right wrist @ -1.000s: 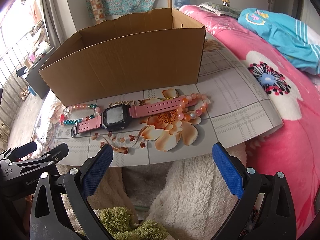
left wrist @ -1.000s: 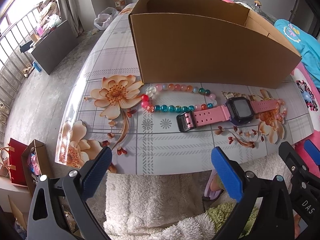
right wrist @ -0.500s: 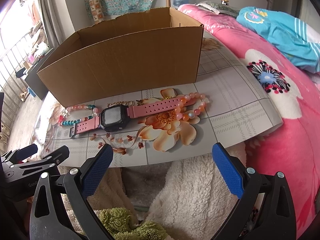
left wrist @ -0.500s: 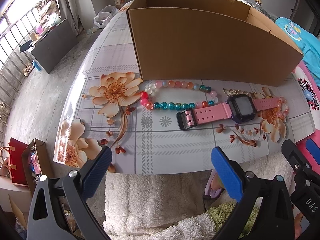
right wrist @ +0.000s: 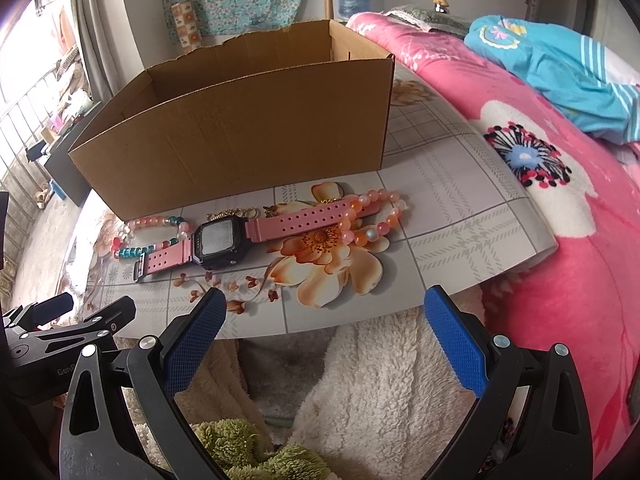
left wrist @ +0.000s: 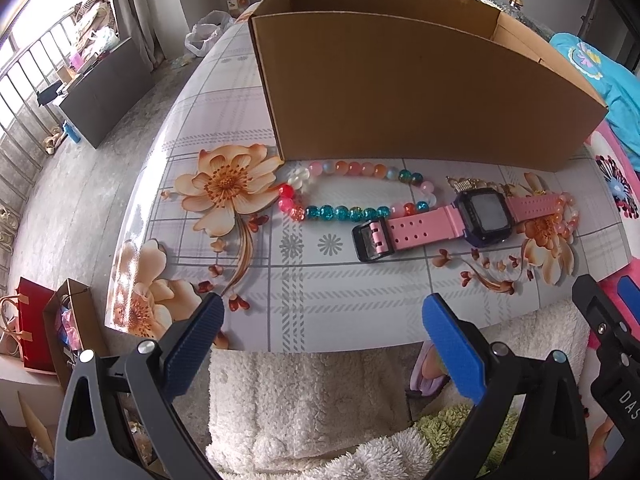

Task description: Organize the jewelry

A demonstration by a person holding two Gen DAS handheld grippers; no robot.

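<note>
An open cardboard box (left wrist: 420, 92) stands on the flowered table (left wrist: 320, 288). Just before it lie a pink-strapped watch (left wrist: 460, 220) with a dark square face, a multicoloured bead bracelet (left wrist: 352, 196) to its left, an orange-pink bead bracelet (right wrist: 372, 220) over its right strap, and what may be a gold chain (right wrist: 236, 213) behind. Left gripper (left wrist: 320, 344) and right gripper (right wrist: 324, 340) hang wide open, empty, at the near edge.

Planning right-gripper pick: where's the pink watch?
Pink watch lies flat before the cardboard box, between two bead bracelets, left of centre in right wrist view.
</note>
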